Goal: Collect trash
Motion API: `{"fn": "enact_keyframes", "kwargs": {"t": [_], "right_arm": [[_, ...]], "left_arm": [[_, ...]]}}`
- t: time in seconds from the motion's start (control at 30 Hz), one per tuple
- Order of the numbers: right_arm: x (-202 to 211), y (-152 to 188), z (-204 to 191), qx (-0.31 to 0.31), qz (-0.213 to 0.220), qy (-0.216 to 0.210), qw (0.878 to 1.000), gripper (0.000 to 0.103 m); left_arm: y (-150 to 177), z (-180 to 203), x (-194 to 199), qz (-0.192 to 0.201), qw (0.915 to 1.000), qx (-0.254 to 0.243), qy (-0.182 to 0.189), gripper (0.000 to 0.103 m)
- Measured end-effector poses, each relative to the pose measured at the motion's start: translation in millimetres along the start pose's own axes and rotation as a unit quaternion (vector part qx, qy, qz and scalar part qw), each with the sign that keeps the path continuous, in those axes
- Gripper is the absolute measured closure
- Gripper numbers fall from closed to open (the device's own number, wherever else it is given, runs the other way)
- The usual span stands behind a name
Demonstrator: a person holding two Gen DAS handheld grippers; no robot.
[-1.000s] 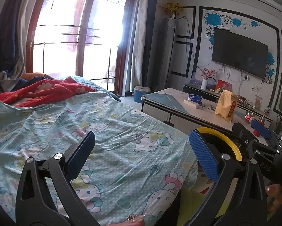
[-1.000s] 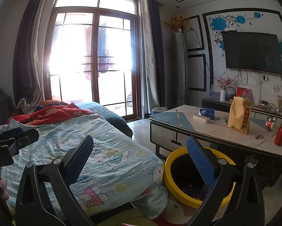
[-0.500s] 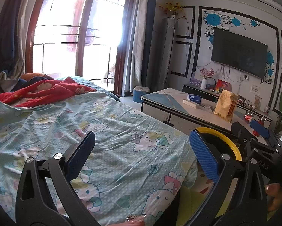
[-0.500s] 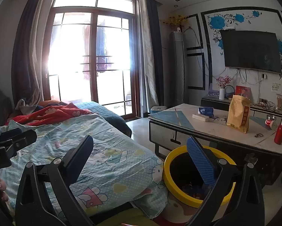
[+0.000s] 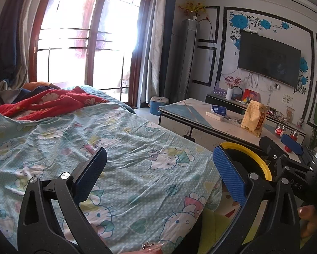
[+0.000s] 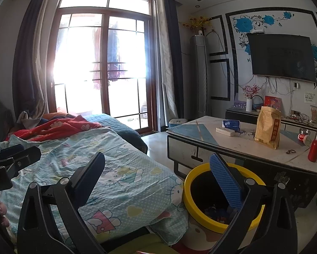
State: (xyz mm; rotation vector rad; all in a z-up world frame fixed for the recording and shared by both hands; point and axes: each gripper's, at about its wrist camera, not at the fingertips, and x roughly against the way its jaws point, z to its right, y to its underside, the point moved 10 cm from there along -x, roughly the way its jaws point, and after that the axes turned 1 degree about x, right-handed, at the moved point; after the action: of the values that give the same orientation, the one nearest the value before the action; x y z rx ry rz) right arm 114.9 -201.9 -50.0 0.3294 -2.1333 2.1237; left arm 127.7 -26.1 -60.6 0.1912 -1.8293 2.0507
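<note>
Both my left tongs (image 5: 158,175) and right tongs (image 6: 158,176) hang released, empty; the counter's paper bag (image 6: 268,127) looks light, crushable — pinch its top edge.

White letters "DAS" on the black frame of the right gripper (image 5: 289,148)
</note>
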Motion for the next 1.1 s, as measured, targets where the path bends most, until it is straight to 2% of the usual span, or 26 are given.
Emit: {"fn": "enact_keyframes", "kwargs": {"t": [0.8,1.1], "right_arm": [[-0.4,-0.8,2.1,-0.001,0.0,0.0,1.0,0.006],[-2.4,-4.3,9.3,-0.016,-0.002,0.008,1.0,0.006]], "left_arm": [[0.8,-1.0,0.1,0.0,1.0,0.0,0.001,0.011],[9.8,-13.8,-5.5,-0.027,0.9992,0.029,-0.012,0.011]]}}
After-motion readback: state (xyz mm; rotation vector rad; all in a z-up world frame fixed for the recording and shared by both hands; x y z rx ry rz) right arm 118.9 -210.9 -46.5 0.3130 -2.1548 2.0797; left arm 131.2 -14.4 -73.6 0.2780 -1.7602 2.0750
